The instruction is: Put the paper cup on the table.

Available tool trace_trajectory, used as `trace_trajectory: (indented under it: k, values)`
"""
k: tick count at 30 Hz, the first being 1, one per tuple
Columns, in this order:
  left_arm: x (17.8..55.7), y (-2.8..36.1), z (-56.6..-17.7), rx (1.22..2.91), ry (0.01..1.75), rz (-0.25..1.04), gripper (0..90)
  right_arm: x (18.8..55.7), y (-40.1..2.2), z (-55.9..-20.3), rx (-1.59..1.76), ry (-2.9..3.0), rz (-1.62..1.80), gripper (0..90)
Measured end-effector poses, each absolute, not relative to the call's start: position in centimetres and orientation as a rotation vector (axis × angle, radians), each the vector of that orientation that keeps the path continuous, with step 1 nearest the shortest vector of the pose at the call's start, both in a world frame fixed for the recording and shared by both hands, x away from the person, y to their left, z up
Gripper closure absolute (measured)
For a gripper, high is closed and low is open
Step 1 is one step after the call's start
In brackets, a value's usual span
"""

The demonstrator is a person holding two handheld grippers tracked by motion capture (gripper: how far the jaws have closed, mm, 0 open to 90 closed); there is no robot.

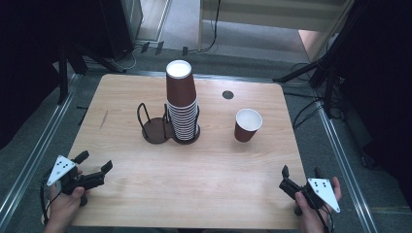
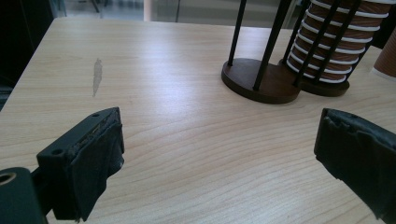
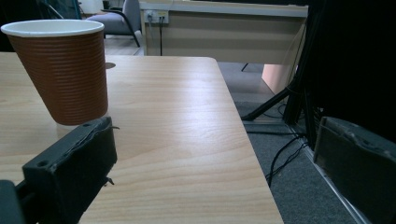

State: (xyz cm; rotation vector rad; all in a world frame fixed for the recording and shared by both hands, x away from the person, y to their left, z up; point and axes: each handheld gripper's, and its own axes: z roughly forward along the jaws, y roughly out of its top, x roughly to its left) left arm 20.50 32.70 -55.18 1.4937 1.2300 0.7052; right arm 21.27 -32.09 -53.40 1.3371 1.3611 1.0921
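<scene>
A tall stack of brown paper cups (image 1: 181, 102) stands in one ring of a dark two-ring wire holder (image 1: 156, 127) at the table's middle; the other ring is empty. In the left gripper view the stack (image 2: 338, 44) and holder (image 2: 261, 77) sit at the upper right. A single brown cup (image 1: 247, 124) stands upright to the right, large in the right gripper view (image 3: 63, 70). My left gripper (image 1: 94, 162) rests open at the near left with nothing between its jaws (image 2: 219, 158). My right gripper (image 1: 301, 171) is open at the near right corner (image 3: 219, 168).
The wooden table (image 1: 204, 170) has a dark round hole (image 1: 228, 94) near its far right and a grey smear (image 1: 103, 119) at the left. Black stands and cables (image 1: 311, 73) crowd the floor beyond the right edge. A pale cabinet (image 3: 224, 28) stands behind.
</scene>
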Motion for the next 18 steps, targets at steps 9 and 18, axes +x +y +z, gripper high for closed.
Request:
trace_trajectory:
  k: [9, 18]
  values:
    - [20.5, 32.7, -55.2, 1.498, 1.232, 0.708, 2.4, 20.5, -32.7, -53.6, 1.335, 1.358, 1.075, 0.0]
    - [20.6, 32.7, -55.2, 1.502, 1.235, 0.703, 2.4, 19.8, -33.4, -53.9, 1.331, 1.346, 1.048, 0.0]
